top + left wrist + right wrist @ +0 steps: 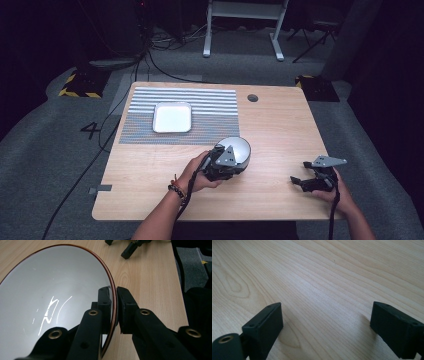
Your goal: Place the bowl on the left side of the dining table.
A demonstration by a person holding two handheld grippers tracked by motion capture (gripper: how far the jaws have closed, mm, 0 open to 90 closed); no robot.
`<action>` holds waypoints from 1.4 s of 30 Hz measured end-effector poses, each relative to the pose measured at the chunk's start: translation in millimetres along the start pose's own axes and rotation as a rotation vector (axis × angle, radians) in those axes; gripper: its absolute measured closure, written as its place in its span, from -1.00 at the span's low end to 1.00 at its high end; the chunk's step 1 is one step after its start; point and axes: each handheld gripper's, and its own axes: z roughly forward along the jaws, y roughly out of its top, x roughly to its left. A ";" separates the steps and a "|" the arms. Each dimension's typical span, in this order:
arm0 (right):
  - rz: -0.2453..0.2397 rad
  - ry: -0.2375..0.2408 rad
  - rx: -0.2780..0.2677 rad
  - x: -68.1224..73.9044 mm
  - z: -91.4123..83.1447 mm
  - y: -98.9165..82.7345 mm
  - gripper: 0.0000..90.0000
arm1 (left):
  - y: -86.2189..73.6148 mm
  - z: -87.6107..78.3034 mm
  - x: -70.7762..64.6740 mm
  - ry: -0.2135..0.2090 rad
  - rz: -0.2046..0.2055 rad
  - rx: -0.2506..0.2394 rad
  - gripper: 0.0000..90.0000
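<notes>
The bowl (57,297) is round and shallow, pale grey-white and glossy inside, with streaks of reflected light on its floor and a thin reddish-brown line running around its rim; it sits on the light wooden table (280,130), near the middle and toward the person's side. The left gripper (114,300) pinches that rim on the side facing the person: one black jaw lies inside the bowl against its inner wall, the other outside, and the rim's edge runs up between the two pads (125,302), which press on it from both sides. Beyond these fingers, on the far-left part of the table, a white square tray (172,117) rests on a grey striped mat (215,107), well apart from the bowl. Off to the side of the pinching fingers, over the bare wood near the table's right edge, the right gripper (299,181) is held low with its two jaws spread wide and only wood grain between them; its fingertips (265,325) are well apart from the bowl. Nothing lies on the bare wood between the bowl and the mat
</notes>
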 end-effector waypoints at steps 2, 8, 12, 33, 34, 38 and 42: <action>0.000 0.000 0.000 0.0 0.0 0.0 -0.75 | 0.9 -0.9 0.4 0.001 0.009 -0.002 0.81; 0.001 -0.002 0.000 0.1 -0.1 0.0 -0.75 | 3.2 -1.5 -0.1 0.007 0.021 0.002 0.80; 0.001 -0.002 0.000 0.2 -0.1 -0.1 -0.75 | 3.5 -2.5 2.2 -0.008 0.024 -0.001 0.80; 0.006 -0.004 -0.003 0.7 -0.2 -0.3 -0.75 | 17.1 -21.0 5.1 -0.024 0.002 -0.112 0.80; 0.006 -0.004 -0.003 0.7 -0.2 -0.3 -0.75 | 17.1 -21.0 5.1 -0.024 0.002 -0.112 0.80; 0.005 -0.004 -0.003 0.7 -0.1 -0.3 -0.75 | 18.3 -24.7 6.5 -0.020 0.000 -0.125 0.80; 0.006 -0.004 -0.003 0.7 -0.1 -0.3 -0.75 | 19.0 -27.7 7.6 -0.002 -0.002 -0.130 0.80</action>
